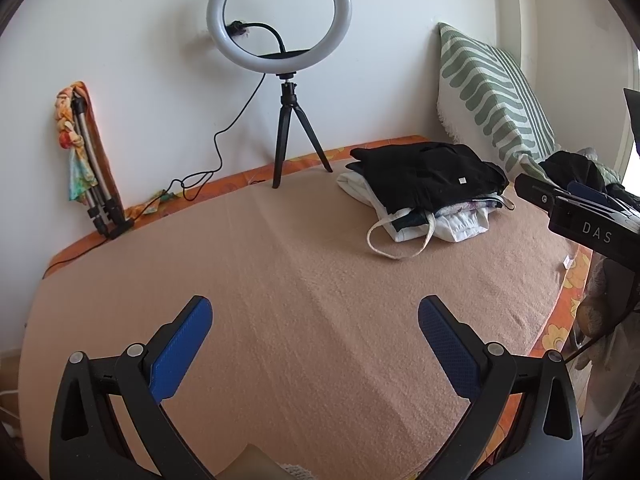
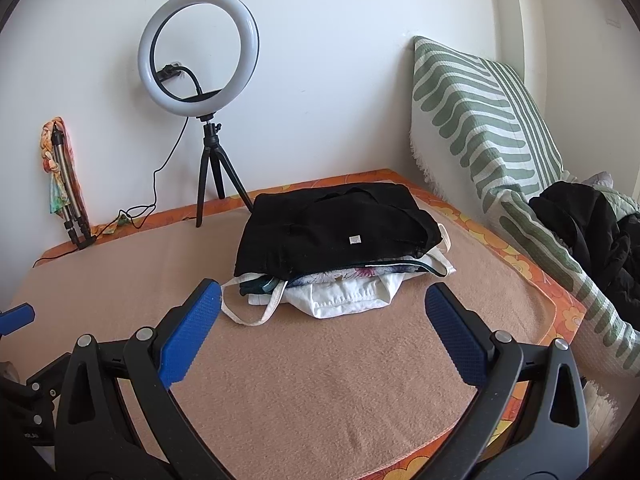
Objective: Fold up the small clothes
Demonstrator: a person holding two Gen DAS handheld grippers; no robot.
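Both the left gripper (image 1: 315, 320) and right gripper (image 2: 322, 304) hover with jaws apart, holding nothing, over the bare tan blanket (image 2: 320, 380). The stack of folded clothes (image 2: 340, 248) sits toward the bed's far edge, probably keeping the middle free for folding.

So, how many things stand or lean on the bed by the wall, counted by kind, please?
Ring light on a small tripod: 1
Folded tripod wrapped in cloth, leaning on the wall: 1
Striped pillow: 1
Stack of folded clothes: 1
Total: 4
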